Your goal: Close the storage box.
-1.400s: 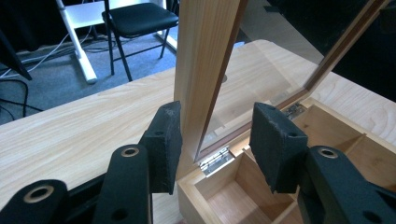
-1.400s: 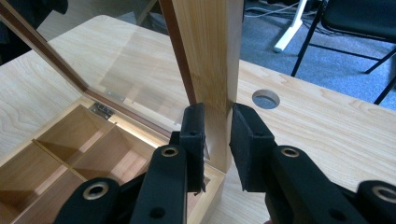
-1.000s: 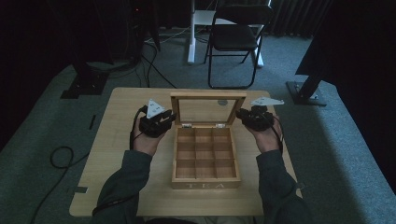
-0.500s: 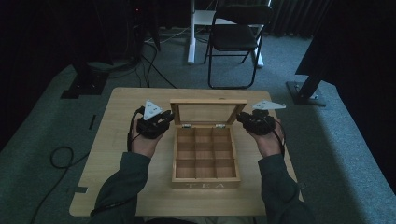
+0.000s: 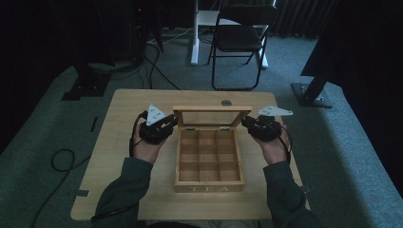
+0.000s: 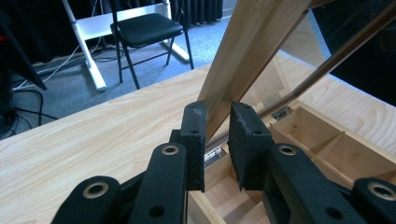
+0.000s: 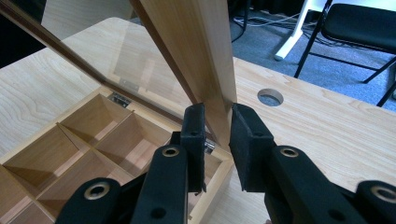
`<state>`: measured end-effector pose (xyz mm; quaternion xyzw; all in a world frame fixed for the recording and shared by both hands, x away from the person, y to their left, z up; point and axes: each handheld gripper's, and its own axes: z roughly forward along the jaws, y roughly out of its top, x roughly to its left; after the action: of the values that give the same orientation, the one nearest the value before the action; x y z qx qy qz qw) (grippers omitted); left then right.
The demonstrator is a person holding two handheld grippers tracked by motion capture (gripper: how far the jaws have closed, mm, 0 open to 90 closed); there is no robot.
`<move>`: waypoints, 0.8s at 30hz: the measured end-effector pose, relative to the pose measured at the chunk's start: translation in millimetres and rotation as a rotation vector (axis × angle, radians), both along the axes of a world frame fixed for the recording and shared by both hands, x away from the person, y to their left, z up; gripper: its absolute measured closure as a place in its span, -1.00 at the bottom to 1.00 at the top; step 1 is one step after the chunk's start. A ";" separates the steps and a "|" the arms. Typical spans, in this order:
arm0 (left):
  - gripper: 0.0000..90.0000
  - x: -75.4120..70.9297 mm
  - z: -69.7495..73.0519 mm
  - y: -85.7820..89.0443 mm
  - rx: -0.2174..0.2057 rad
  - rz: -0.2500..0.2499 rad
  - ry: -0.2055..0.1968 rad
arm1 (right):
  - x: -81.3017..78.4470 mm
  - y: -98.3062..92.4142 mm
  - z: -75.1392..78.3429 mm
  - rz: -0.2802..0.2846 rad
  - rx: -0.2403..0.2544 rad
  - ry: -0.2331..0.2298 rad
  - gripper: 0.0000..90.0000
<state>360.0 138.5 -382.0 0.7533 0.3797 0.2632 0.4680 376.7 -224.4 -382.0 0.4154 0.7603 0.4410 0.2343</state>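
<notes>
A wooden tea box (image 5: 209, 188) with several empty compartments (image 7: 88, 140) sits mid-table, "TEA" on its front wall. Its glass-paned lid (image 5: 211, 110) stands raised on the back hinges. My left gripper (image 5: 172, 122) is shut on the lid's left side rail (image 6: 247, 51), which passes between its black pads (image 6: 194, 135). On the opposite rail (image 7: 196, 46) my right gripper (image 5: 247, 124) is likewise shut, the wood pinched between the pads (image 7: 247, 140). A hand holds each gripper beside the box.
The light wooden table (image 5: 123, 142) has a round cable hole (image 5: 226, 102) behind the box. A black folding chair (image 5: 240, 38) and a white stand leg (image 5: 196, 33) are on the carpet beyond the table. Cables trail on the floor at the left.
The lid's top edge has come toward me, tilting the lid further forward over the box. Both grippers have moved with it, keeping their hold on the side rails.
</notes>
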 end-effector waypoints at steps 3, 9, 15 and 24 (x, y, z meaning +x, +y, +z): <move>0.70 -0.9 -0.9 0.1 0.001 -0.004 0.002 | -2.1 0.3 -0.1 -0.001 0.003 0.000 0.67; 0.69 -4.8 -2.7 -0.6 0.008 0.000 0.009 | -7.6 -0.4 1.3 0.009 0.003 -0.010 0.63; 0.69 -10.0 -1.3 -0.5 0.008 -0.003 0.009 | -13.5 -0.2 2.4 0.009 -0.002 -0.023 0.63; 0.69 -17.3 -2.4 -0.1 0.008 -0.008 0.009 | -21.7 0.0 0.4 0.002 0.007 -0.025 0.62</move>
<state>342.7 138.4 -384.5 0.7580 0.3777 0.2595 0.4641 355.0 -224.3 -381.6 0.4101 0.7561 0.4490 0.2420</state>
